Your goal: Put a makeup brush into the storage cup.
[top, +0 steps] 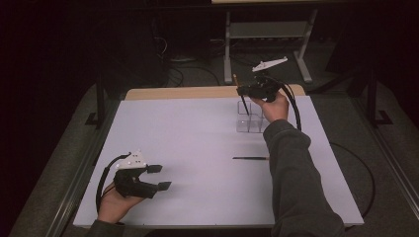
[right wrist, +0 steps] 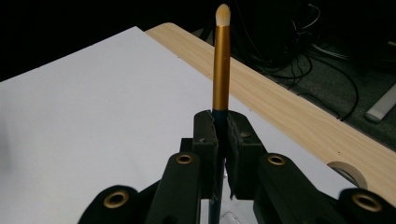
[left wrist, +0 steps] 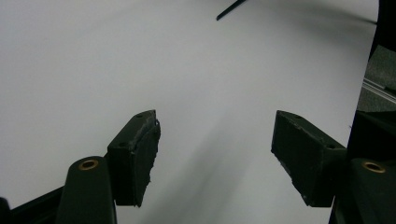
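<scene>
My right gripper (top: 242,91) is shut on a slim brush (right wrist: 221,60) with a gold ferrule and a pale tip, held upright. In the high view that brush (top: 241,96) hangs with its dark handle reaching down into a clear plastic organiser (top: 249,117) at the back right of the white mat. A second dark brush (top: 250,158) lies flat on the mat right of centre, and its end (left wrist: 230,9) also appears at the top of the left gripper view. My left gripper (top: 159,177) rests near the front left corner, open, with nothing between its pads (left wrist: 134,156).
The white mat (top: 188,148) covers a wooden table whose bare edge (top: 178,92) runs along the back. A roll of tape (right wrist: 348,171) sits on the wood by the mat's corner. Cables and a metal stand (top: 267,34) are on the floor behind the table.
</scene>
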The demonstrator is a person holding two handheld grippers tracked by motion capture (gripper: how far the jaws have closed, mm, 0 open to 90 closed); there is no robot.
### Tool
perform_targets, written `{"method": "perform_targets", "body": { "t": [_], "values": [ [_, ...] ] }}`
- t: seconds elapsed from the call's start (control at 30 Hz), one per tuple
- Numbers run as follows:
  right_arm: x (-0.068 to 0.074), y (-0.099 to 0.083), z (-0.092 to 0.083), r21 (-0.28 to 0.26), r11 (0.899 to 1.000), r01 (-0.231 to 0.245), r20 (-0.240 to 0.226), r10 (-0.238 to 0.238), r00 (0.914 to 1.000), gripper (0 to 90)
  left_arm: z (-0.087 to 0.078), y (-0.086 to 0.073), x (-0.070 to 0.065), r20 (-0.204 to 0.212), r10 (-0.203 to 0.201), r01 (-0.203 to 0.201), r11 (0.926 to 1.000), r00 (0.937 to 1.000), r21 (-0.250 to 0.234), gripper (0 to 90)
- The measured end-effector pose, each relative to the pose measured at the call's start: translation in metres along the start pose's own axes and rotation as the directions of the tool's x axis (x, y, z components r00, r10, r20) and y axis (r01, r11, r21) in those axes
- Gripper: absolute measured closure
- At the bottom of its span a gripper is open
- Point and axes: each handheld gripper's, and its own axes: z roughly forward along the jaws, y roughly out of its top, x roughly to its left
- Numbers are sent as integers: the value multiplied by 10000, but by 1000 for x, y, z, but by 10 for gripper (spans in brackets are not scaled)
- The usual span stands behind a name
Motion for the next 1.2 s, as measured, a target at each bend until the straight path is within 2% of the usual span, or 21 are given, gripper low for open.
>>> {"method": "perform_targets", "body": {
  "t": [0.03, 0.07, 0.33, 0.53, 0.9, 1.03, 1.07, 1.13, 1.17, 1.2],
  "values": [
    [1, -1, 0, 9, 9999, -121, 2, 121, 9999, 825, 0, 0, 0, -10, 40, -40, 10000, 10000, 38, 312],
    [0, -2, 0, -6, 10000, -34, 24, 34, 10000, 824, 1, 0, -1, -12, -95, 95, 9999, 10000, -116, 312],
    [-1, -9, 0, 71, 9998, -211, 92, 210, 9997, 824, 1, 0, -1, -5, 4, -4, 10000, 10000, -9, 312],
    [0, -10, 2, 118, 9999, -109, 139, 107, 9998, 823, 1, 0, -1, -10, -6, 6, 10000, 10000, -18, 312],
    [2, -13, 4, 335, 9989, -333, 101, 330, 9994, 822, 1, 1, -1, 55, -21, 22, 10000, 10000, -52, 310],
    [1, -16, 5, 278, 9994, -188, 191, 183, 9997, 822, 1, 1, -1, 67, -44, 45, 10000, 10000, -47, 309],
    [1, -17, 5, 330, 9991, -251, 160, 246, 9996, 822, 2, 1, -2, 87, -120, 121, 9999, 9999, -115, 309],
    [1, -19, 5, 378, 9983, -442, 206, 435, 9988, 822, 1, 1, -2, 86, 2, -2, 10000, 10000, -31, 310],
    [-1, -21, 5, 326, 9992, -248, 229, 240, 9994, 822, 2, 1, -2, 98, -10, 10, 10000, 10000, -37, 310],
    [-1, -22, 5, 380, 9984, -415, 223, 407, 9989, 822, 2, 1, -2, 96, -8, 8, 10000, 10000, -26, 310]
  ]
}}
